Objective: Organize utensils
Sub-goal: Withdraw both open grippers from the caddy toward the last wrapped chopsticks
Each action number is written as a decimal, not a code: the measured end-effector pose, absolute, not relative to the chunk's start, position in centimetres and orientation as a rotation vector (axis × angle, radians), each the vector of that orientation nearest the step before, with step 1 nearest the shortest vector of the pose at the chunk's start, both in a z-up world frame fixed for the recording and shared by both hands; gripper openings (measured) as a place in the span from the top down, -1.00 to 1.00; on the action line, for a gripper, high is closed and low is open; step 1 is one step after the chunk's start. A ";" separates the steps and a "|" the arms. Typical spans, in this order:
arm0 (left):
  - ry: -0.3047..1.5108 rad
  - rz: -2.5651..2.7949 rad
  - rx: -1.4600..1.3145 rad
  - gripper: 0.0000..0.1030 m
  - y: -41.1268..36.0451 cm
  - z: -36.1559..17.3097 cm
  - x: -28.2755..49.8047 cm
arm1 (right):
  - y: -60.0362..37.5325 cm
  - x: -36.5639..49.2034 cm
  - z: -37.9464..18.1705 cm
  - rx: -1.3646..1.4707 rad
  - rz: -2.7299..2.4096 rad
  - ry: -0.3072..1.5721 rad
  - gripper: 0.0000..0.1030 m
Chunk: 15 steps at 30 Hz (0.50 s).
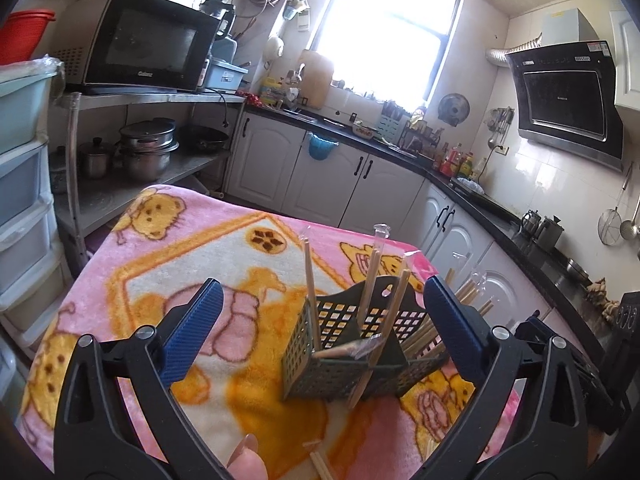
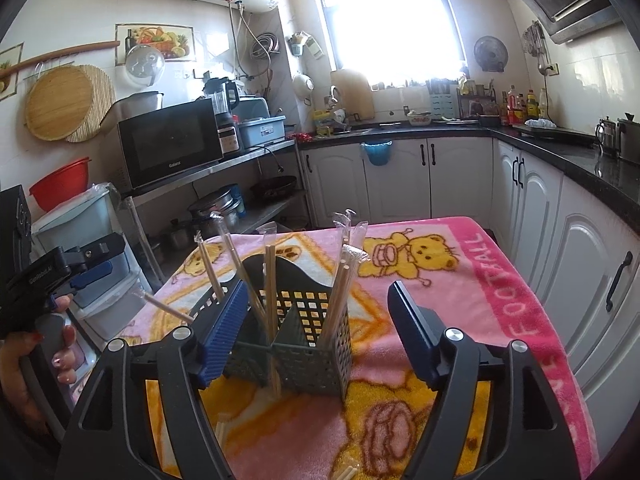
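Note:
A dark green perforated utensil caddy (image 1: pixel 340 352) stands on the table's pink bear-print blanket (image 1: pixel 168 280). Several wrapped wooden chopsticks (image 1: pixel 310 280) lean upright in its compartments. My left gripper (image 1: pixel 323 284) is open, its blue pads wide apart on either side of the caddy and holding nothing. In the right wrist view the same caddy (image 2: pixel 312 344) sits just beyond my right gripper (image 2: pixel 317 286). That gripper is open too; its left pad overlaps the caddy's left side in the picture, and nothing is pinched. Loose chopsticks (image 1: pixel 320 462) lie on the blanket near me.
A metal shelf (image 1: pixel 160 178) with pots and a microwave (image 1: pixel 148 40) stands beyond the table on the left, beside plastic drawers (image 1: pixel 24 184). White cabinets (image 2: pixel 400 176) under a black counter run along the back and right. A hand (image 2: pixel 60 344) grips the left tool.

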<state>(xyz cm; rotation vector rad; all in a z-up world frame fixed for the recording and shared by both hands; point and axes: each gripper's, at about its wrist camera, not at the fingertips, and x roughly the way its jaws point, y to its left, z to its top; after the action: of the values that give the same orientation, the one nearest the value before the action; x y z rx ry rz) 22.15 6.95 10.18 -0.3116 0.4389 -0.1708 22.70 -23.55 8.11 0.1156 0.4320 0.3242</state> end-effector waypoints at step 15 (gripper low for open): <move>0.465 -0.173 -0.318 -0.80 7.2 8.9 18.9 | -23.8 20.4 7.2 0.108 0.339 0.462 -0.47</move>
<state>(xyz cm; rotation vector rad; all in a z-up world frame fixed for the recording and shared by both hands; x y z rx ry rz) 18.94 7.24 8.94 -0.3181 0.4648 -0.1725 20.41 -23.77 7.19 0.1077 0.4621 0.3389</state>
